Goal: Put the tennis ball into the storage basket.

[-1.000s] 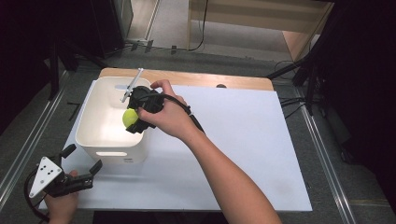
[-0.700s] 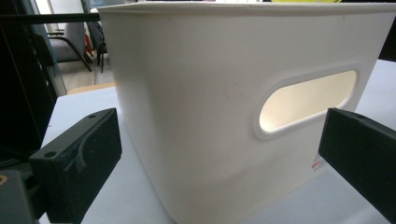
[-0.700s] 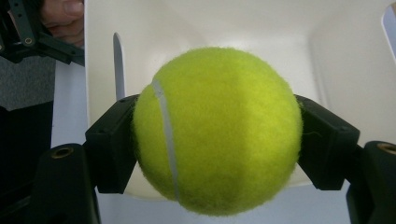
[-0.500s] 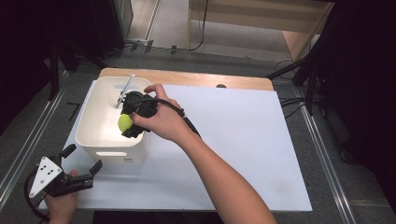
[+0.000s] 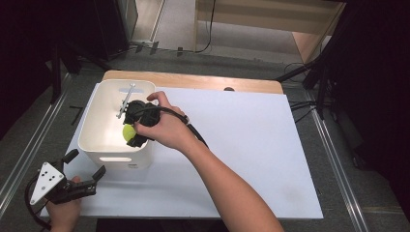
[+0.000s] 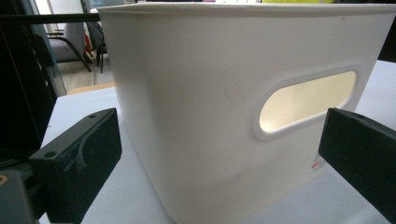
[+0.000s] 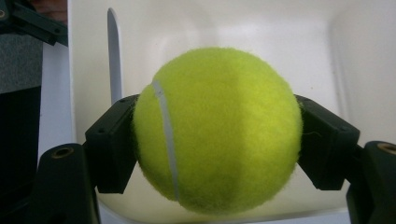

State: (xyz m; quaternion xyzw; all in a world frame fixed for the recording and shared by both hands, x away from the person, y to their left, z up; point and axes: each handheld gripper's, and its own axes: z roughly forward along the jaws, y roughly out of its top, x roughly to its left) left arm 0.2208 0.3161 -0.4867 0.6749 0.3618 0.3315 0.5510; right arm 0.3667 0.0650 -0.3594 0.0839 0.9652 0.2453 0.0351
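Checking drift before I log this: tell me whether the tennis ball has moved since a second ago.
Yes. In the high view the tennis ball, clamped in the right gripper, has moved toward the white bin's left wall and near wall, deeper over its inside.

Wood table (image 5: 193, 81) w/ white sheet (image 5: 251, 145); white bin (image 5: 96, 130) on sheet.

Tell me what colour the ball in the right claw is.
Yellow-green tennis ball with a pale seam, clearest in the right gripper view.
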